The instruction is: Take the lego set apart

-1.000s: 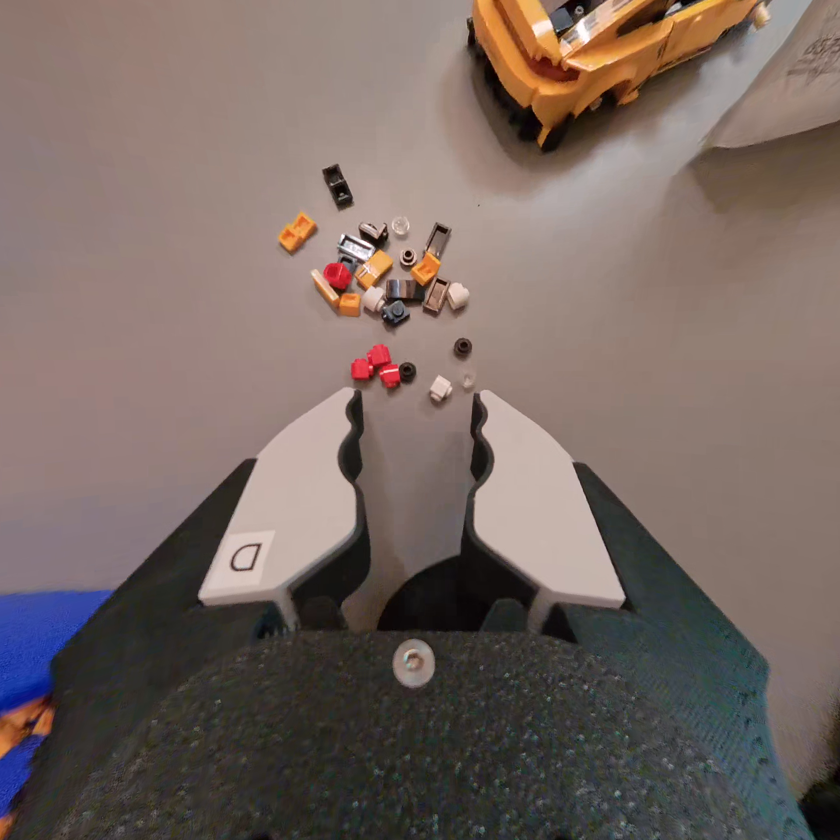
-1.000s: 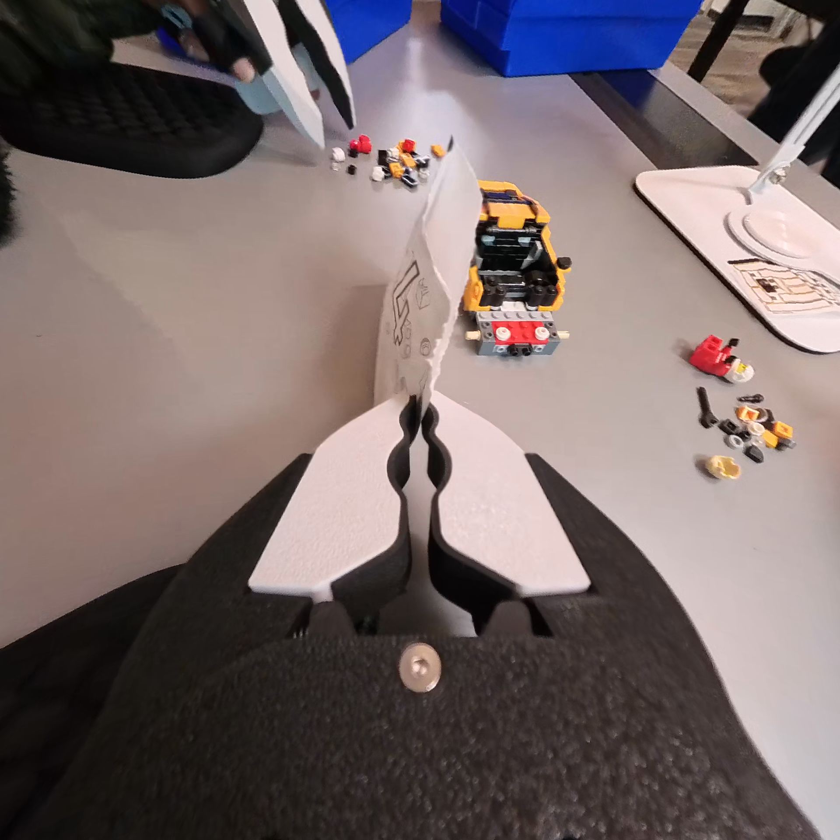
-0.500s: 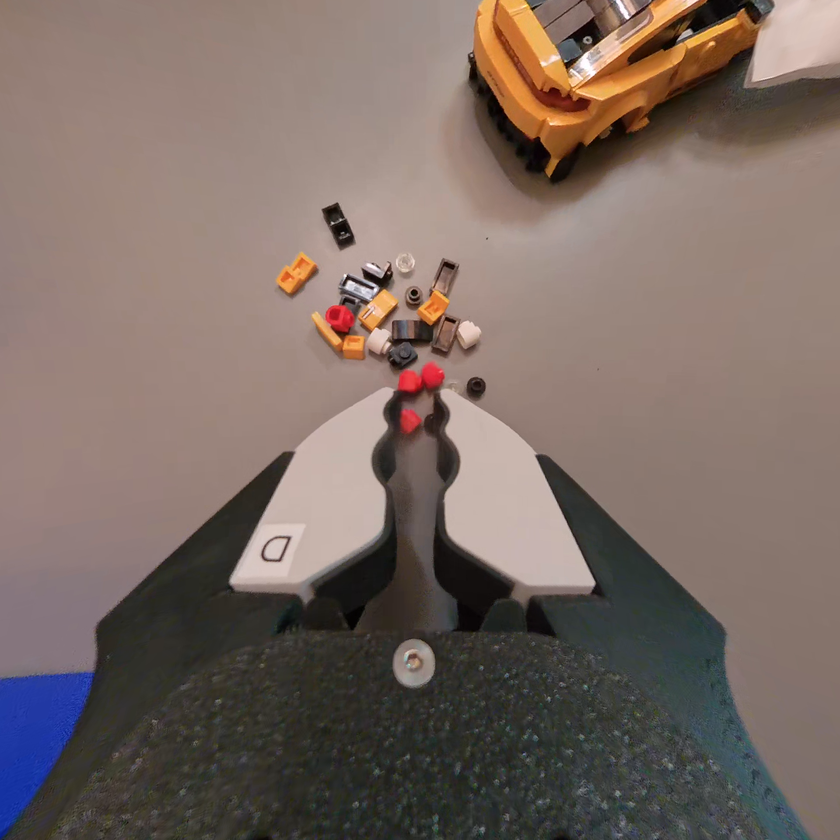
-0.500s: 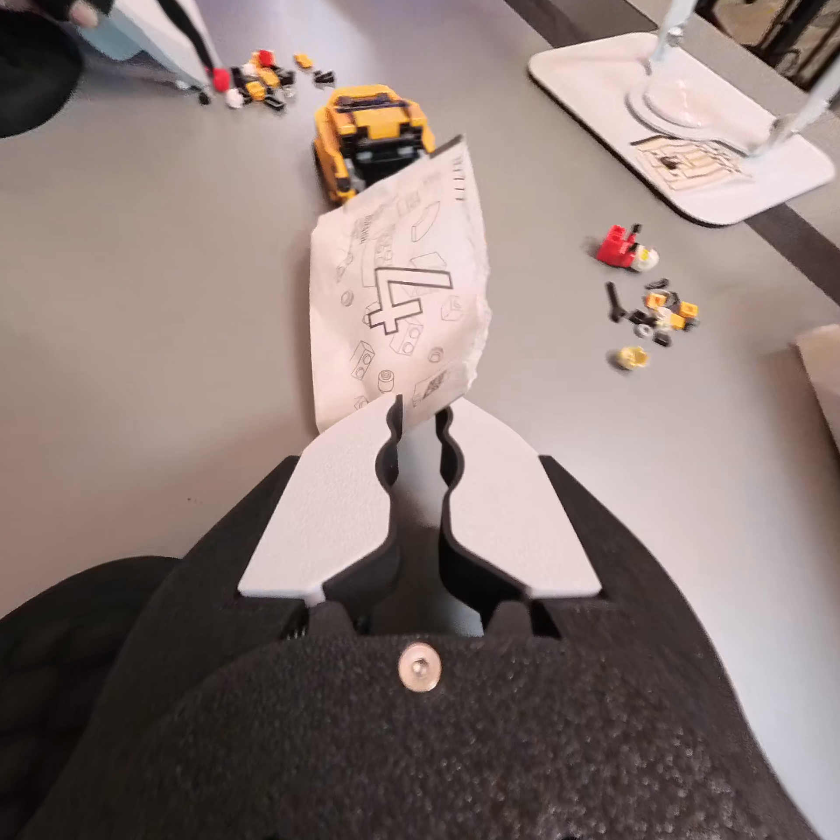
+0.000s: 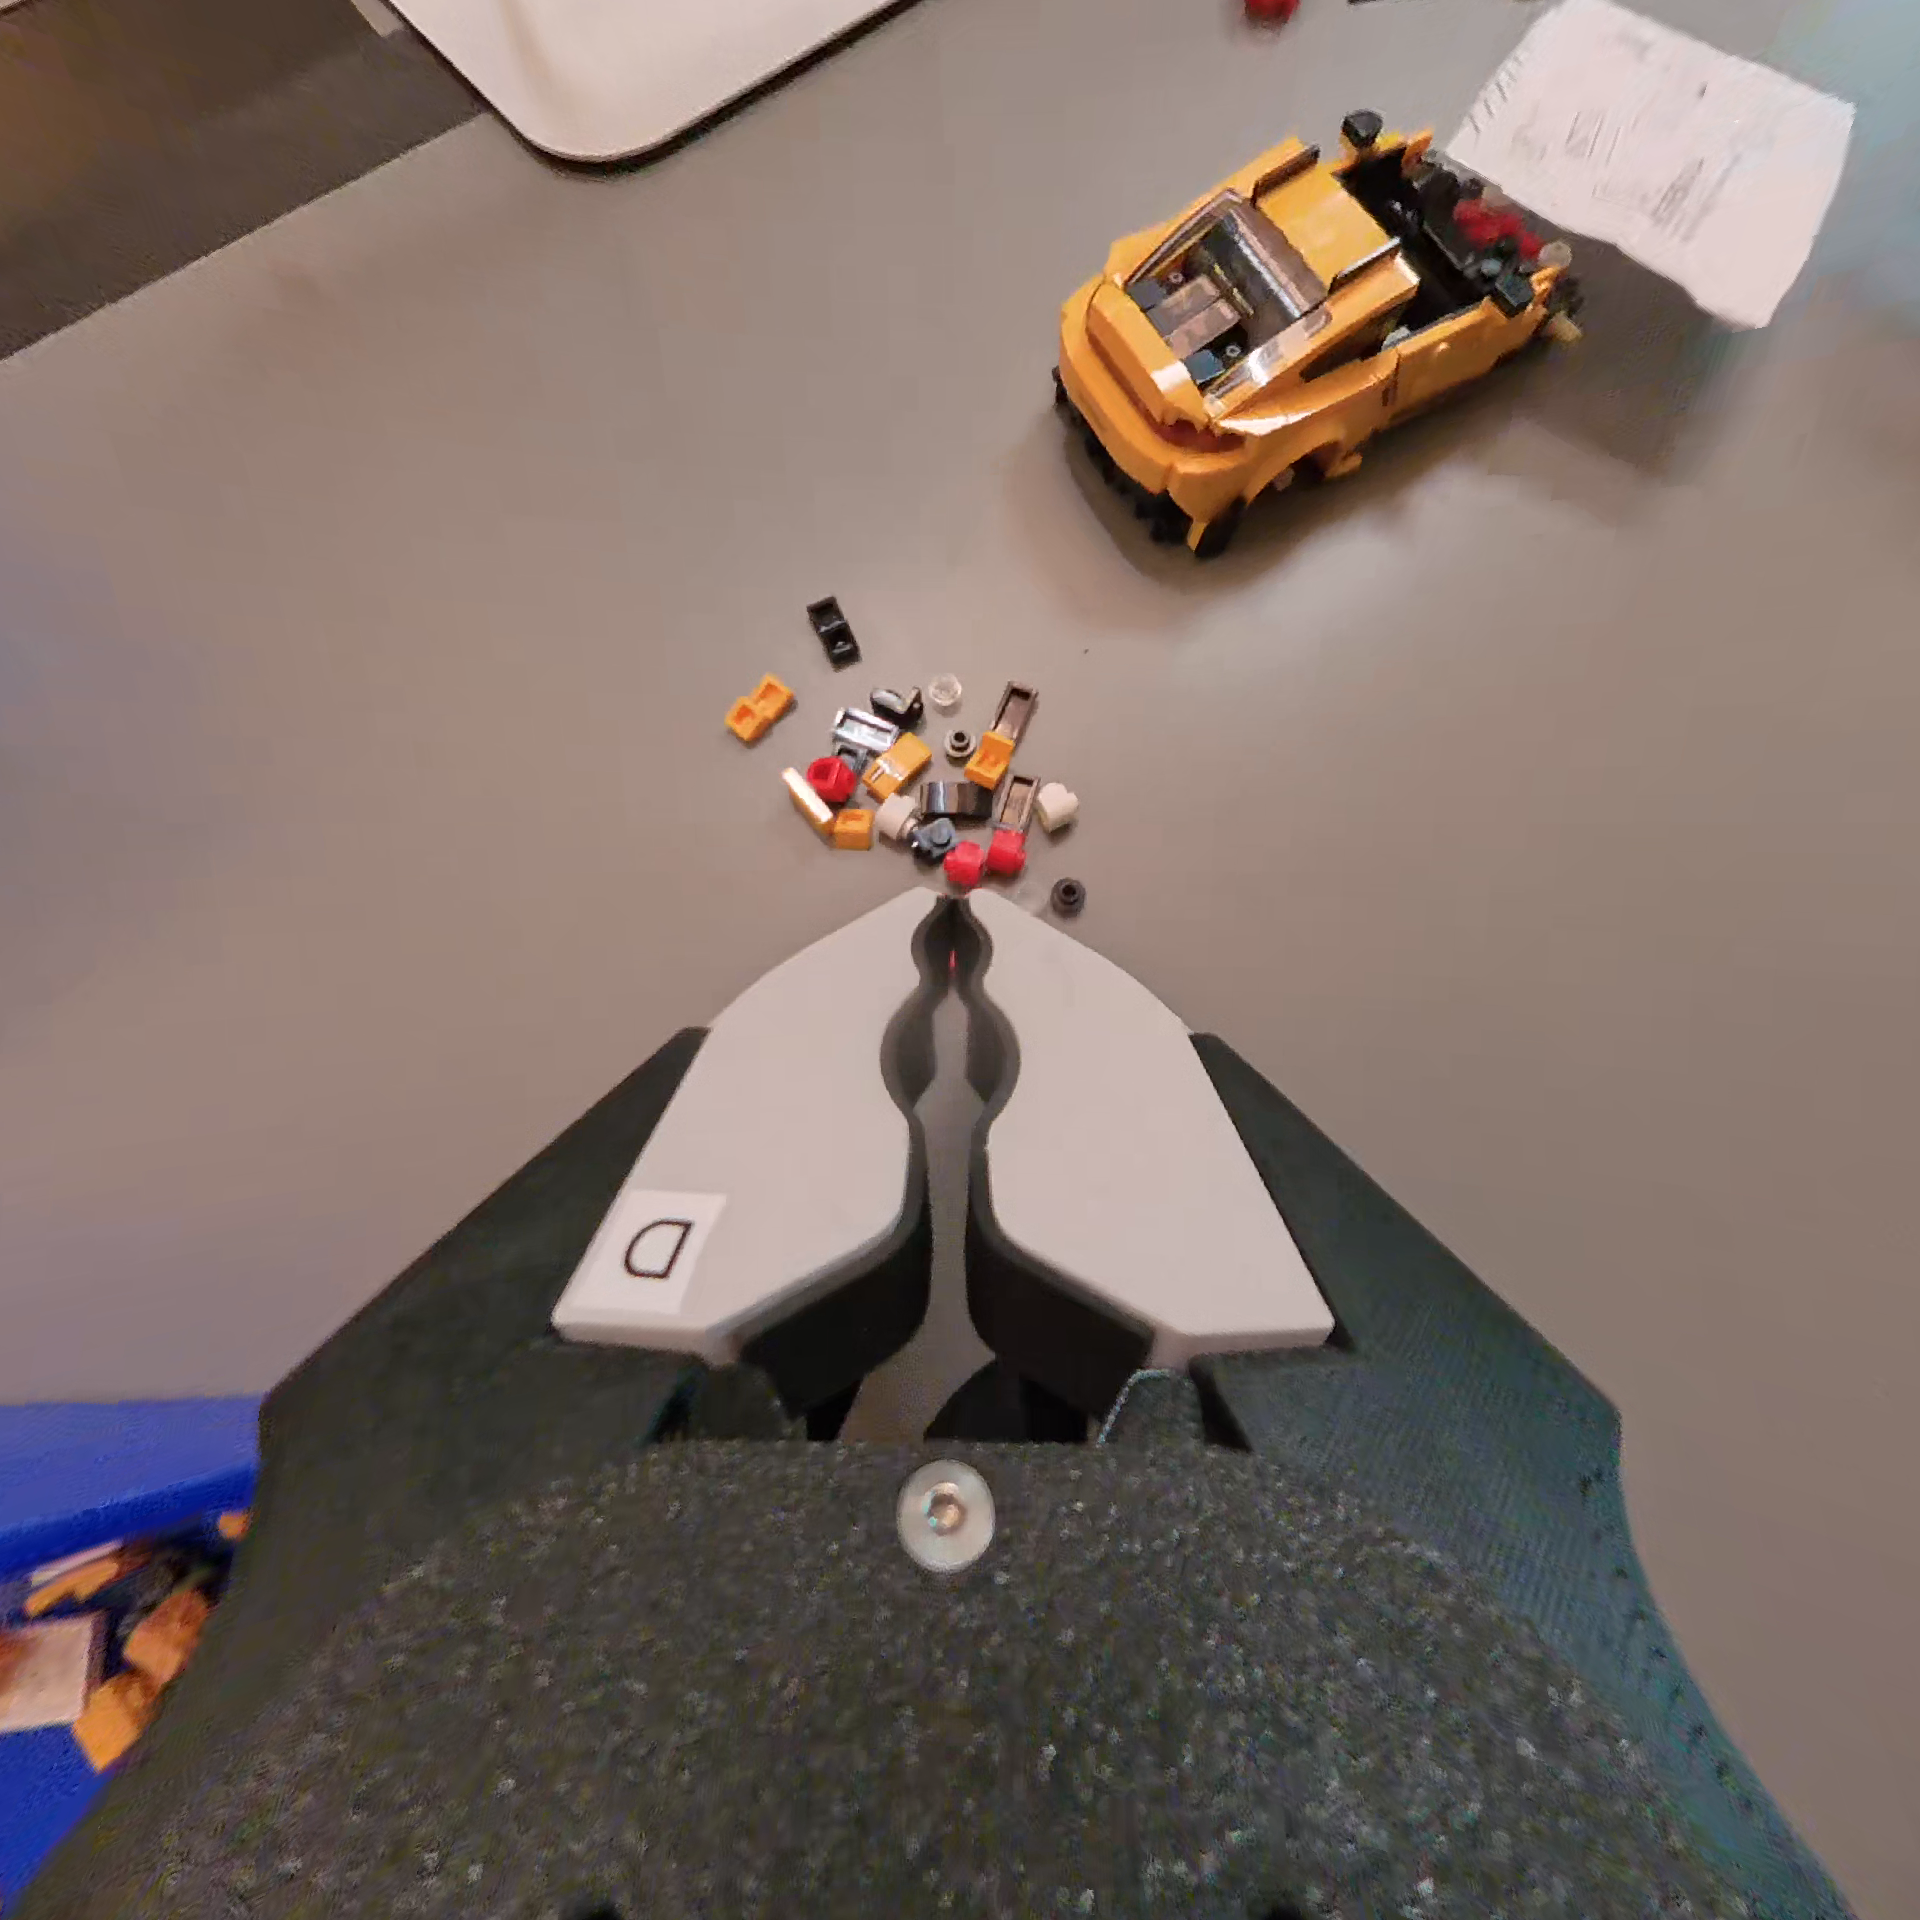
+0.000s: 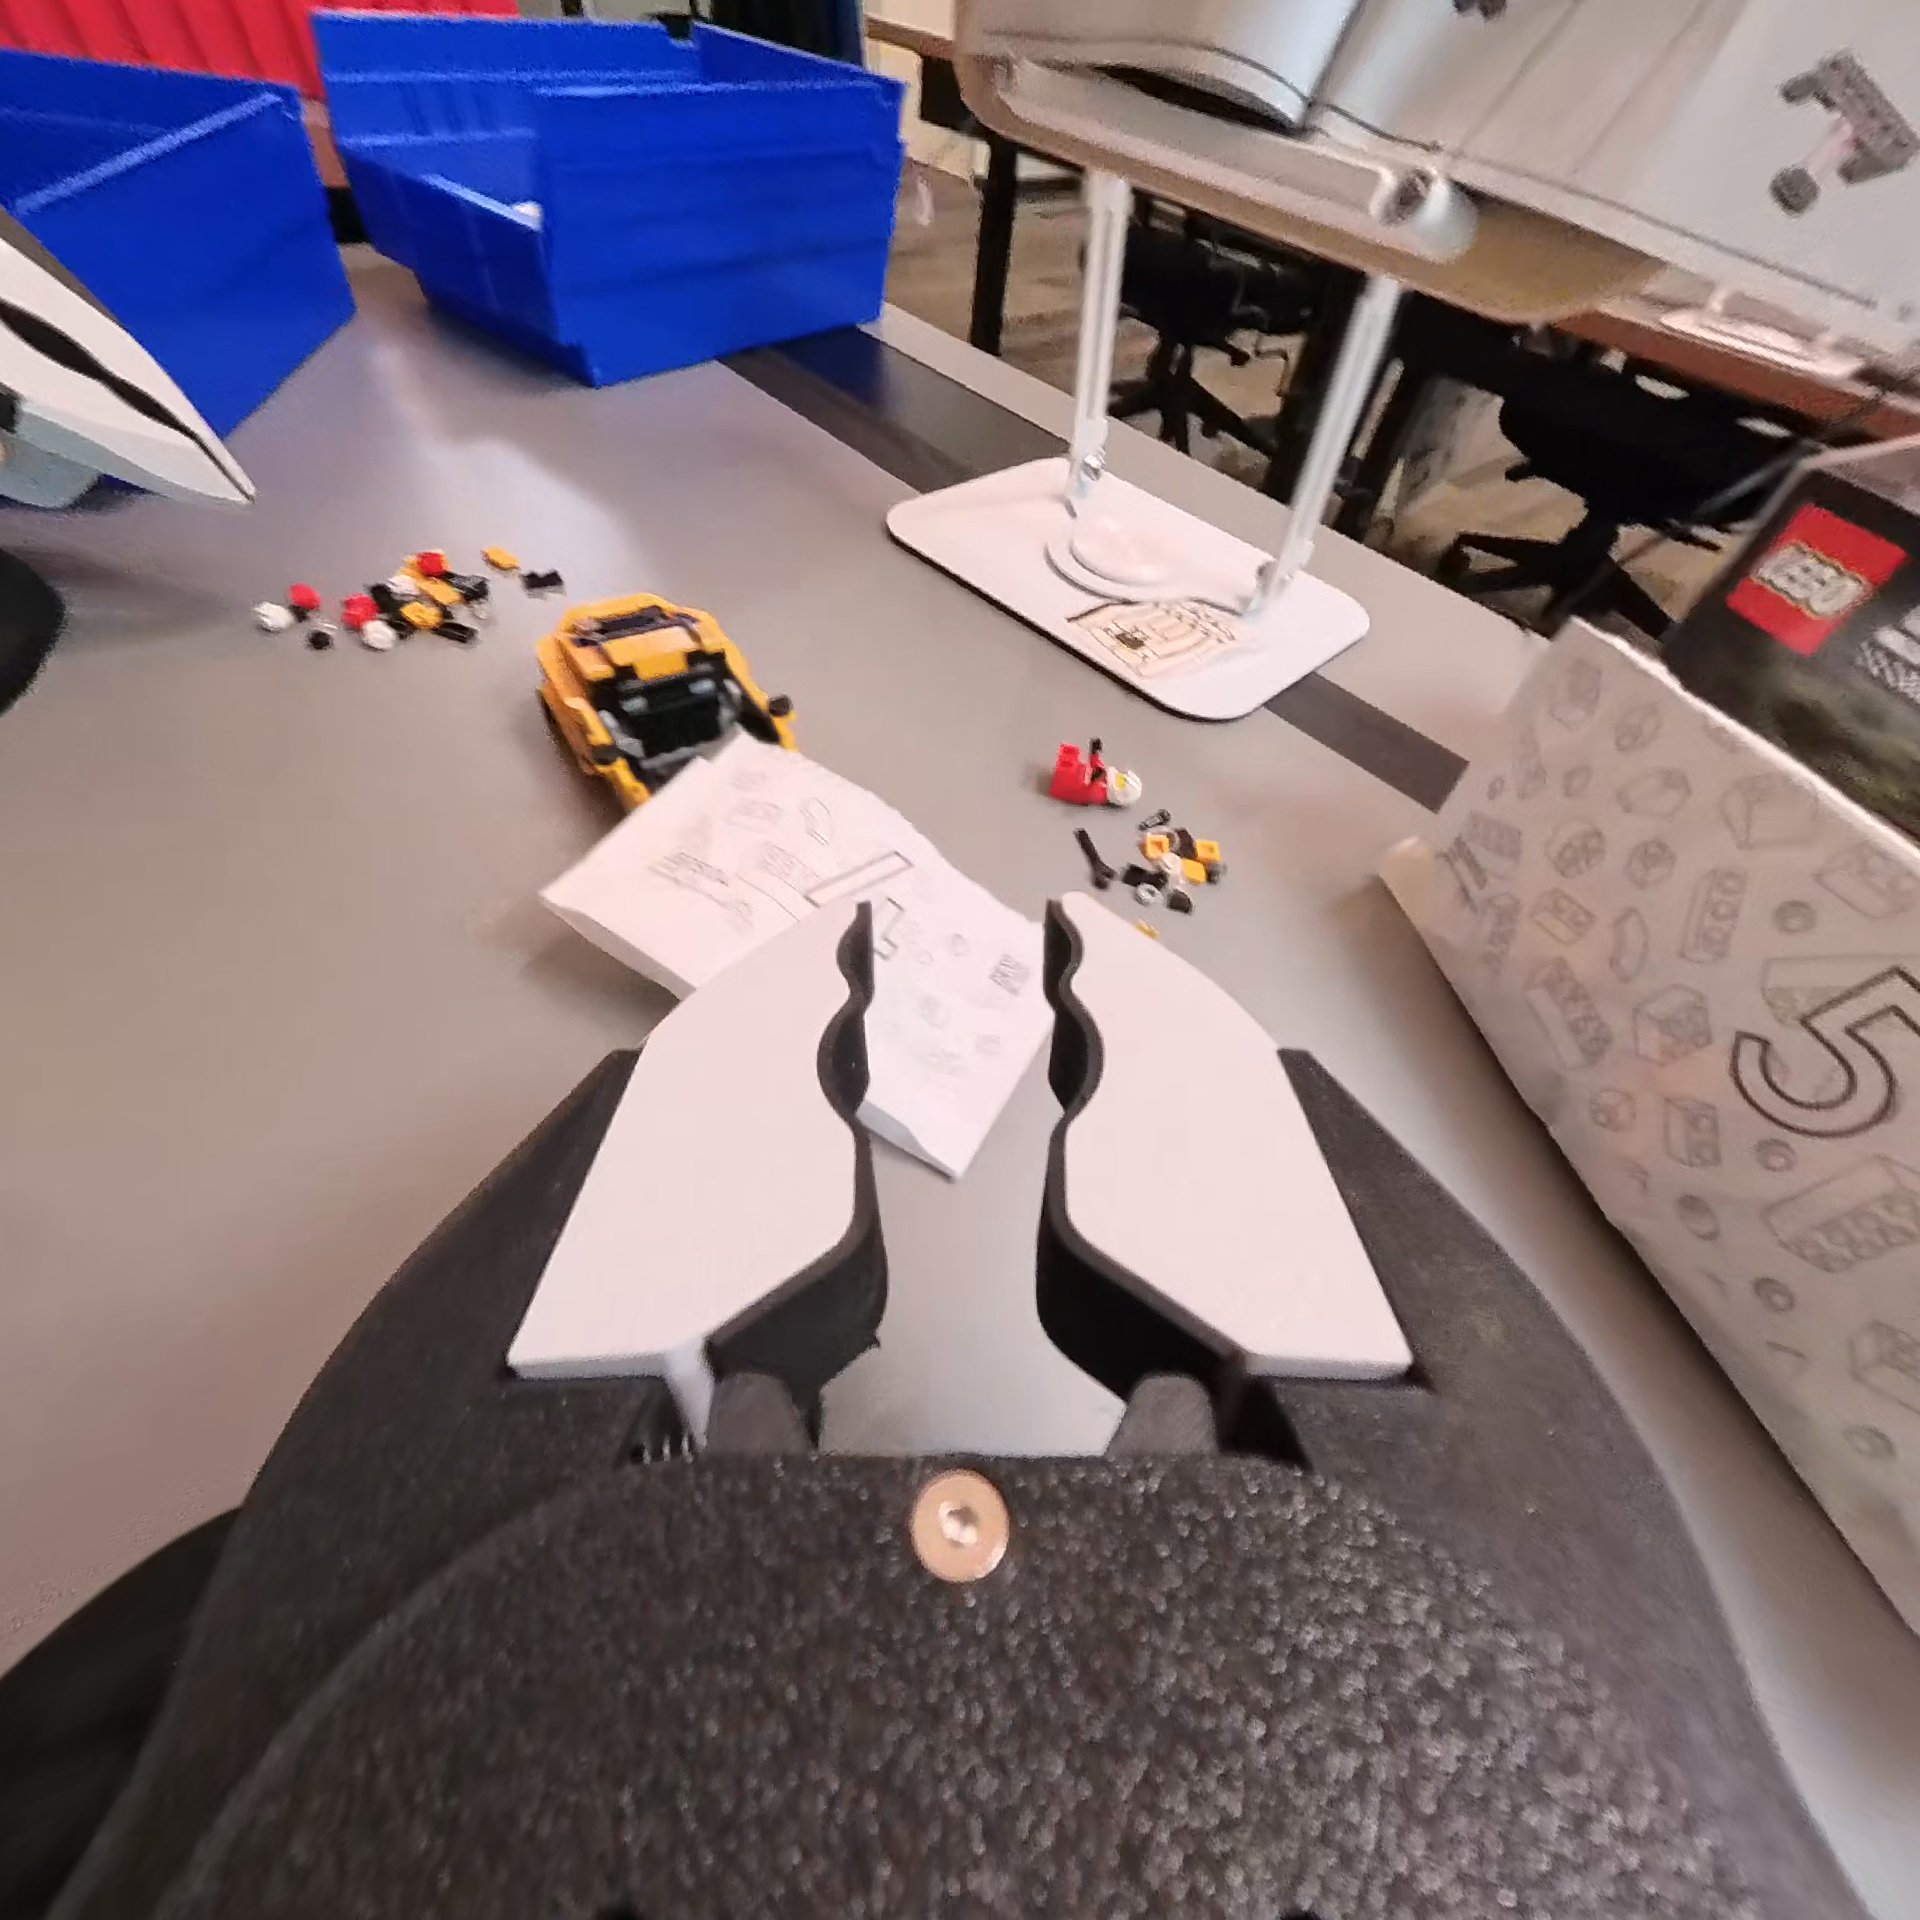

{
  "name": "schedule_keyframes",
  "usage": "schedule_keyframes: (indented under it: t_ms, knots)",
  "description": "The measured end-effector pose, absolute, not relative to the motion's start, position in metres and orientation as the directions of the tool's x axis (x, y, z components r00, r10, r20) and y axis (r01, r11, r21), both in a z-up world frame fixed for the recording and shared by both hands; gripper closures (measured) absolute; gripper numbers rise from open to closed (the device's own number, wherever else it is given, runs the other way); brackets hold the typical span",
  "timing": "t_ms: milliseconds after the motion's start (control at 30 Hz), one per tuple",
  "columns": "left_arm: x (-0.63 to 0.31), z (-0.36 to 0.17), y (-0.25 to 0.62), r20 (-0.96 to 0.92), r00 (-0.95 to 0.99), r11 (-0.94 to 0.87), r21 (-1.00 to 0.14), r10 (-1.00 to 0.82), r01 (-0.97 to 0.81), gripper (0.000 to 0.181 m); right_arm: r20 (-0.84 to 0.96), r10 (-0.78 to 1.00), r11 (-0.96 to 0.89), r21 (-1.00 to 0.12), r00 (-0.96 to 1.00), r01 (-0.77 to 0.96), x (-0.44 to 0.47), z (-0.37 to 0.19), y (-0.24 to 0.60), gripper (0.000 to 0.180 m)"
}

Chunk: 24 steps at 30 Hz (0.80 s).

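A partly stripped yellow lego car point(image 5: 1288, 332) stands on the grey table; it also shows in the right wrist view point(image 6: 655, 675). A pile of small loose pieces point(image 5: 904, 769) lies just past my left gripper point(image 5: 951, 906). The left gripper is shut, and a small red piece point(image 5: 954, 964) shows between its fingers. In the right wrist view the left gripper's fingers point(image 6: 114, 416) hang above that pile point(image 6: 395, 603). My right gripper point(image 6: 956, 914) is open and empty over a white printed paper bag point(image 6: 769, 883) that lies flat beside the car.
A second small pile point(image 6: 1164, 862) and a red-and-white piece point(image 6: 1086, 774) lie right of the bag. A white lamp base point(image 6: 1132, 603), two blue bins point(image 6: 623, 208), a larger printed paper bag point(image 6: 1714, 1039) and a lego box point(image 6: 1829, 613) stand around. There is about 35 cm between the tips of the two grippers. My left gripper is the nearer one to the partly stripped yellow lego car point(image 5: 1288, 332): about 15 cm, against 20 cm. The right camera catches it too, in the right wrist view point(image 6: 589, 644).
My right gripper opened and let go of the paper bag, which now lies flat on the table. My left gripper closed on a red piece at the near edge of the pile.
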<state>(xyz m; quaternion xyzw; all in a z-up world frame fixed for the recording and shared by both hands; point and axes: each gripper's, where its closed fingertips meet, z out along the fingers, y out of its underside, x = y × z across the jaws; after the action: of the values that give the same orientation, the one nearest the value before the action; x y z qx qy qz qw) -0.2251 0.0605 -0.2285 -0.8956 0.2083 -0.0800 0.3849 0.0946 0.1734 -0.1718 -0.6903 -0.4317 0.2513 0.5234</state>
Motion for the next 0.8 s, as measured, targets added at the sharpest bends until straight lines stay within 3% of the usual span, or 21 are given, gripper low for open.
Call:
schedule_keyframes:
  t_ms: [267,300,333,467,800]
  knots:
    - [-0.228,-0.238,0.046,-0.015,0.895,-0.641,-0.692,-0.445,-0.33,0.181,0.115,0.944,0.004,-0.94,0.309,0.34,0.051,-0.169,0.129,0.149]
    - [-0.224,-0.241,0.047,-0.004,0.89,-0.646,-0.686,-0.457,-0.335,0.175,0.117,0.95,0.009,-0.937,0.289,0.348,0.047,-0.171,0.125,0.149]
    - [-0.221,-0.246,0.048,-0.004,0.884,-0.65,-0.676,-0.467,-0.346,0.157,0.117,0.955,0.012,-0.934,0.272,0.358,0.044,-0.174,0.122,0.149]
    - [-0.218,-0.26,0.054,-0.025,0.864,-0.658,-0.637,-0.503,-0.402,0.141,0.114,0.962,0.013,-0.928,0.249,0.372,0.041,-0.18,0.117,0.15]
    - [-0.215,-0.268,0.055,0.029,0.853,-0.671,-0.632,-0.521,-0.388,0.161,0.079,0.964,-0.014,-0.938,0.253,0.346,0.045,-0.181,0.12,0.152]
